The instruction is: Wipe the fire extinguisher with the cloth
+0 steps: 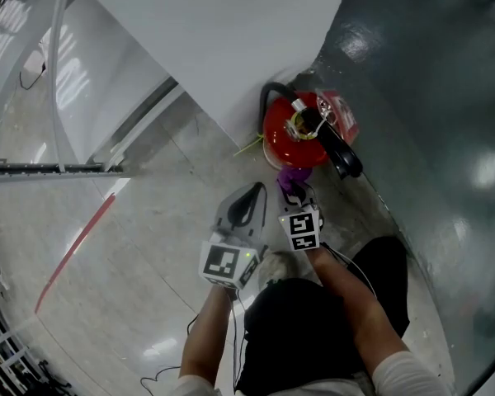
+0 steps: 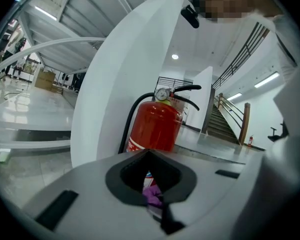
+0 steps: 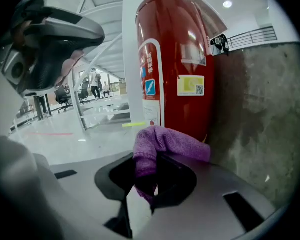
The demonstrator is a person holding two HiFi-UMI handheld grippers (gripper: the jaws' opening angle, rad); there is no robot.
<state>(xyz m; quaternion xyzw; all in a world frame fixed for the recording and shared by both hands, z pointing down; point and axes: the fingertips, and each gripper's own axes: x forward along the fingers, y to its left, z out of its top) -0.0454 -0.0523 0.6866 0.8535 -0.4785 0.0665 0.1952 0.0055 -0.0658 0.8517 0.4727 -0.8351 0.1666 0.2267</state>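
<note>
part of the cloth (image 3: pixel 162 143) hides inside the right hand-held gripper (image 3: pixel 146 186).

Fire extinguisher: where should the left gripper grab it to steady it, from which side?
Likely the black handle on top of the fire extinguisher, from the open floor side. The upright red body looks too wide for the jaws; wall and white column block the other sides.

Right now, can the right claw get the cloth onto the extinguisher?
Probably yes: the right claw, shut on the cloth, faces the extinguisher up close, with nothing between them.
</note>
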